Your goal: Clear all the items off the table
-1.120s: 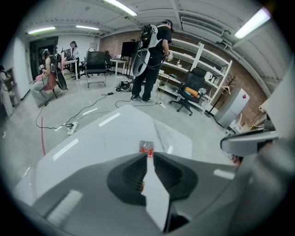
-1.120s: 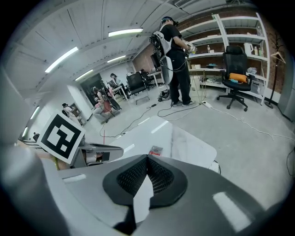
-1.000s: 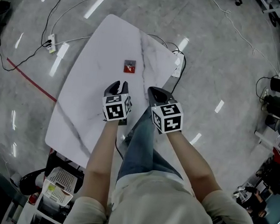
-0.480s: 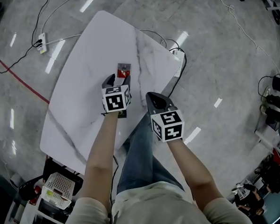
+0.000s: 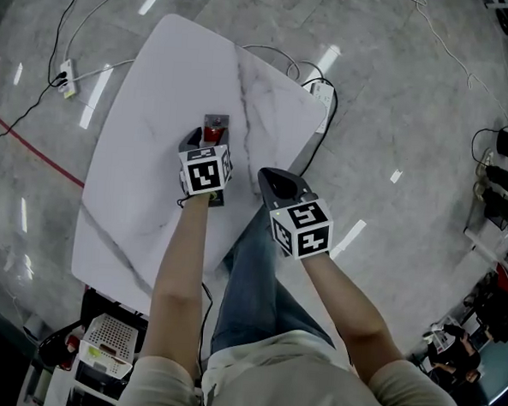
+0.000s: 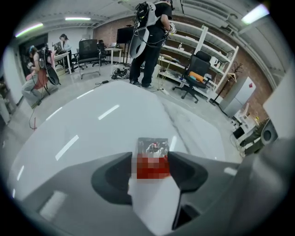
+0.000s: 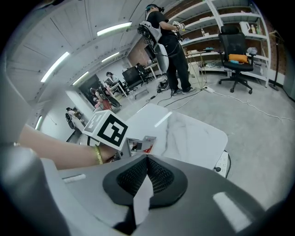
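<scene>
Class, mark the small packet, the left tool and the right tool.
small packet (image 6: 154,145): left gripper view, silvery upper part.
left tool (image 6: 151,161): left gripper view, between fingertips; jaws just opened, straddling the small packet.
right tool (image 7: 146,159): right gripper view, where fingertips meet.

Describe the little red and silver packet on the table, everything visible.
The packet is small, flat and rectangular, with a shiny, foil-like silver top and a red lower part; its print is unreadable. It lies flat on the white marble-look table, near the middle. The left gripper, whose fingers have just been opening, straddles it with one finger at each side edge; whether they touch it cannot be told.
</scene>
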`<state>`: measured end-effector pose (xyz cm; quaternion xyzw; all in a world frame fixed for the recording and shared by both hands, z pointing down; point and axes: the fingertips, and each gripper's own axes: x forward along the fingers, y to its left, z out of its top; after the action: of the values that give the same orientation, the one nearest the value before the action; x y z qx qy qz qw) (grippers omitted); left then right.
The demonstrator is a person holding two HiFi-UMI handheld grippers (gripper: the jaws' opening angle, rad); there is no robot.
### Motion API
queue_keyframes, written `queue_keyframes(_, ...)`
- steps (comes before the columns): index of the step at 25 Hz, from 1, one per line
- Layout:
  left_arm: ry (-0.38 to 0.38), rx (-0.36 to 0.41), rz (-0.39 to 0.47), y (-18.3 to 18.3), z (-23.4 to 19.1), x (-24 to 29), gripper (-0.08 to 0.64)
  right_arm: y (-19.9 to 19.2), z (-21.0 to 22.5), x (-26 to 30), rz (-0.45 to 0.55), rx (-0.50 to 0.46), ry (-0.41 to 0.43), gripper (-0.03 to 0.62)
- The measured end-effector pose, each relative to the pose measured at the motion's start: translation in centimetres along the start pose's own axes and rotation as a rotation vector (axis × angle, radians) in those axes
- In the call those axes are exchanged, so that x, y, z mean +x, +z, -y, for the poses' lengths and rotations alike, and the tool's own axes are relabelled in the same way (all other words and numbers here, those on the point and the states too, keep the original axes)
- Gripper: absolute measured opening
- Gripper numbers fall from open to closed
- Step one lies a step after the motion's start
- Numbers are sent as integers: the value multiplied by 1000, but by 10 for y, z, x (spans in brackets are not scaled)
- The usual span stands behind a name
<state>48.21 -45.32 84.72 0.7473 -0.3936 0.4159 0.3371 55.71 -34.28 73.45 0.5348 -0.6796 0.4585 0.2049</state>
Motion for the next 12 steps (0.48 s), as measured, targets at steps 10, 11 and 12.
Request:
queue_keyframes(10,69,119,-10,0,-4,0,184,8,-1,2,16,1,-3,0)
queue_keyframes(11,69,117,-12,0,-5,0,171,8,-1,1,15,2,-4,0)
queue_keyframes(12,71,115,-16,0,-7,-1,146,8,-2,1,15,2,-5,0)
